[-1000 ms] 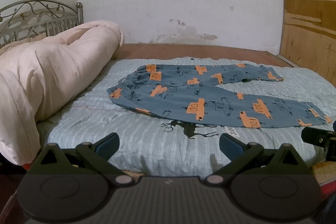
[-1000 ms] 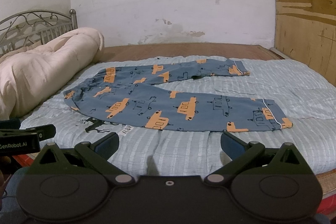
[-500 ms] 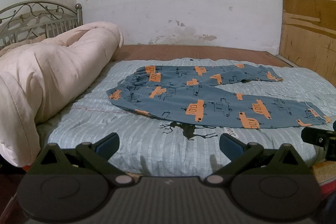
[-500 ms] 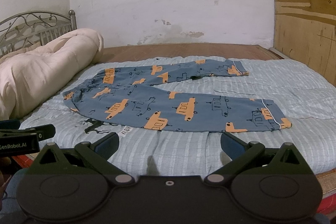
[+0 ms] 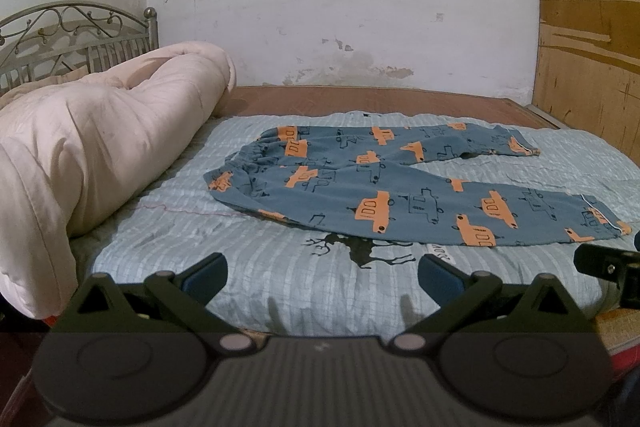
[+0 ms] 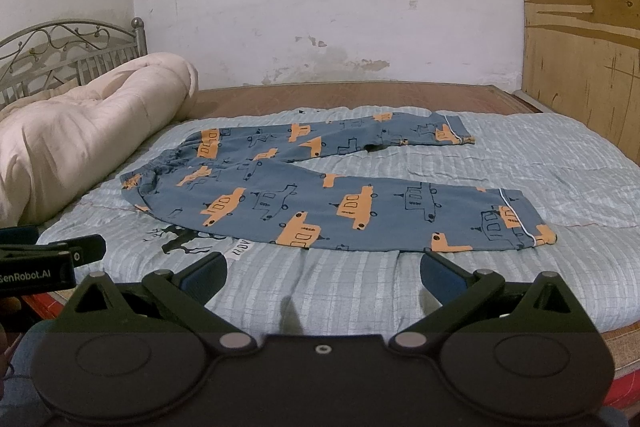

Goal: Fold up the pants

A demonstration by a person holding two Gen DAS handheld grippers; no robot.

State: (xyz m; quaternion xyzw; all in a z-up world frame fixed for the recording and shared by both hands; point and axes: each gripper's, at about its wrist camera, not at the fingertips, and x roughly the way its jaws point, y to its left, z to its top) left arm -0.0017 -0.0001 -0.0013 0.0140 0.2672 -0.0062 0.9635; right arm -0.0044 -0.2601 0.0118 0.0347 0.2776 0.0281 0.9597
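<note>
The pants (image 5: 404, 183), blue with orange cars, lay spread flat on the pale striped quilt (image 5: 248, 267) of the bed, waistband toward the rolled pink duvet (image 5: 104, 155) on the left and both legs running off to the right, the far leg angled slightly away from the near one so that a wedge of quilt showed between them; nothing was folded yet. Over the last second very little had altered: in both wrist views the garment had crept only a touch higher and nearer in the picture, which suggested that both tools had eased forward and perhaps dipped a little, while the cloth itself had not shifted; I judged this the approach, with the fold not yet begun. The left gripper (image 5: 320, 271) hung short of the bed's near edge with its fingers spread wide and nothing between them; the right gripper (image 6: 322, 269) did the same, jaws wide apart and empty, its tips just short of the near leg's lower hem line. Each tool showed at the edge of the other's view, side by side and well apart; the likely next need was to reach the waistband and a cuff, or the far leg, to lay one leg over the other.
</note>
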